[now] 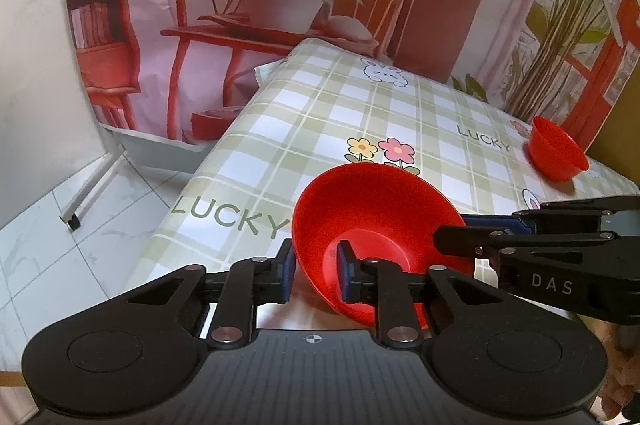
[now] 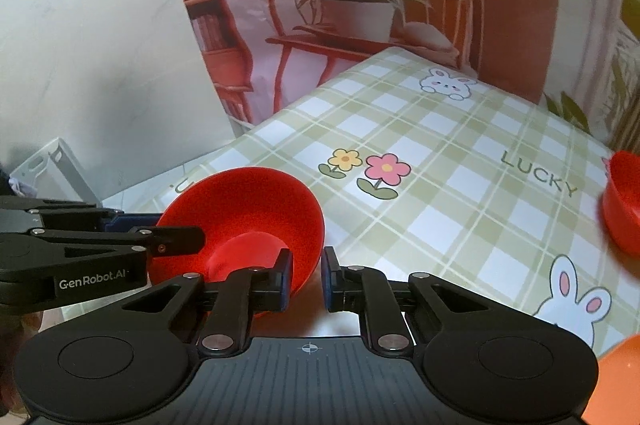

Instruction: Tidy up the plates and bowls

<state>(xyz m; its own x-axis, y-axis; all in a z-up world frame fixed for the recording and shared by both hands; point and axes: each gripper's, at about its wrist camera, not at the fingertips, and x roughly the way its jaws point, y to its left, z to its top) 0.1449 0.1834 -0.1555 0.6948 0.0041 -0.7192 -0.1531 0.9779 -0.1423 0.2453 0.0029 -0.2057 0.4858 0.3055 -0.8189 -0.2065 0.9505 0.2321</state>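
Big red bowl (image 1: 372, 225) sits tilted at the worktop's (image 1: 360, 113) near edge. Both grippers pinch its rim — left gripper (image 1: 316, 271) at 9 o'clock, right gripper (image 2: 306, 279) at 3, fingers narrow. Small red bowl (image 1: 556, 149) lies at 2 o'clock, nearer the right.

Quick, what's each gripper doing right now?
Left gripper: shut on the red bowl's rim.
Right gripper: shut on the same bowl's opposite rim.
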